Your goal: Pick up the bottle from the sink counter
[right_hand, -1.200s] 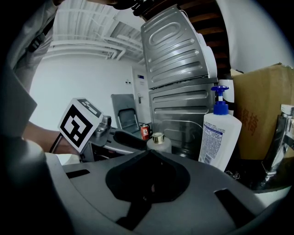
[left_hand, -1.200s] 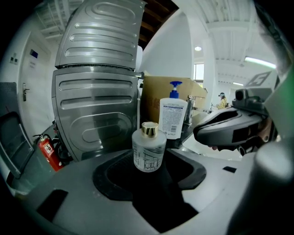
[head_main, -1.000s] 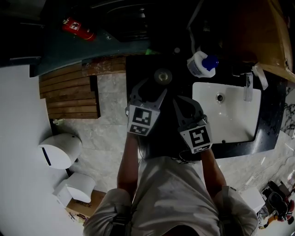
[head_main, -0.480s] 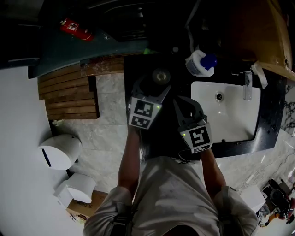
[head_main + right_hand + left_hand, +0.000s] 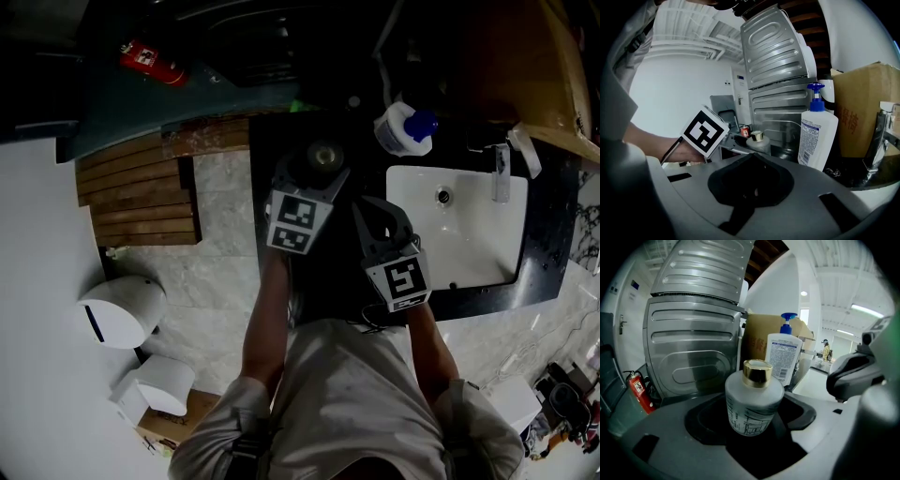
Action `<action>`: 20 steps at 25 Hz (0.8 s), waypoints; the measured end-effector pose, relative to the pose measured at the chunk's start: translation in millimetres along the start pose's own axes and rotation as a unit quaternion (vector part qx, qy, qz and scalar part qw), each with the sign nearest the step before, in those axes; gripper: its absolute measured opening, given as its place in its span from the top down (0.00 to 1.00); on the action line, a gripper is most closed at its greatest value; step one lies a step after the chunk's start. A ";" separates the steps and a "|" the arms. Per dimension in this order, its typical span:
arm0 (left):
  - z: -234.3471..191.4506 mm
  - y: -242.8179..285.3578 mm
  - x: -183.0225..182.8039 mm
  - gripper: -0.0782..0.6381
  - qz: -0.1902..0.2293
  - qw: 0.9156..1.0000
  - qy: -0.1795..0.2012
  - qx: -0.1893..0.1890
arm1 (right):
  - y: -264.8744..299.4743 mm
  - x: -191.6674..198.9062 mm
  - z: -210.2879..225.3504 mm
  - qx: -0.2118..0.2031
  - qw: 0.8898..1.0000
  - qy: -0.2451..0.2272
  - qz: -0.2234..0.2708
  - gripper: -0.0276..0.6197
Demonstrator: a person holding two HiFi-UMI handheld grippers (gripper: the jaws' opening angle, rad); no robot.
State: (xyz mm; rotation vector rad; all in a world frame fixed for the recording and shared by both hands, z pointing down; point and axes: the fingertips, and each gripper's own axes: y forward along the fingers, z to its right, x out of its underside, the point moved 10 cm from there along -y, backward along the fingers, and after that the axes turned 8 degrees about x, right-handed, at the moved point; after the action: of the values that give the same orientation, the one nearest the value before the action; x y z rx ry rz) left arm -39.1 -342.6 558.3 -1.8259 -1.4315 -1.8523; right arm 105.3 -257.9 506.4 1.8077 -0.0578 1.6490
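Observation:
A small frosted bottle (image 5: 325, 156) with a gold cap stands upright on the dark sink counter (image 5: 323, 281). My left gripper (image 5: 314, 171) reaches around it. Its jaws have just been opening, and the bottle (image 5: 753, 401) stands between them with the pads off the glass. My right gripper (image 5: 380, 214) hovers over the counter to the right, shut with nothing in it. From there the bottle (image 5: 758, 140) shows past the left gripper's marker cube (image 5: 704, 130).
A white pump bottle (image 5: 405, 129) with a blue top stands behind the bottle, beside a white sink (image 5: 473, 244) with a faucet (image 5: 503, 175). A ribbed metal appliance (image 5: 693, 333) and a cardboard box (image 5: 862, 108) rise behind. A red fire extinguisher (image 5: 150, 58) lies at the far left.
My left gripper has moved forward to the bottle, and its jaws now stand wider around it. The right gripper has stayed put.

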 end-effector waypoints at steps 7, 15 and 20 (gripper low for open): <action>-0.8 -0.8 0.0 0.44 -0.001 1.000 0.008 -0.003 | -0.2 1.7 0.2 0.007 1.000 0.004 -0.001 0.96; 0.9 -1.9 1.5 0.44 -0.001 1.000 0.009 -0.002 | -1.8 1.0 -1.2 0.010 1.000 0.005 0.001 0.96; 4.7 -3.3 3.6 0.44 -0.001 1.000 0.008 0.000 | -5.0 1.2 -2.4 0.013 1.000 0.003 0.001 0.96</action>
State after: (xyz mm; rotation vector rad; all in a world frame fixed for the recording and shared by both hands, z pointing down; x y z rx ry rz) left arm -39.1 -335.9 558.7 -1.8055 -1.4289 -1.8648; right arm 105.8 -252.5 505.1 1.8231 -0.0364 1.6630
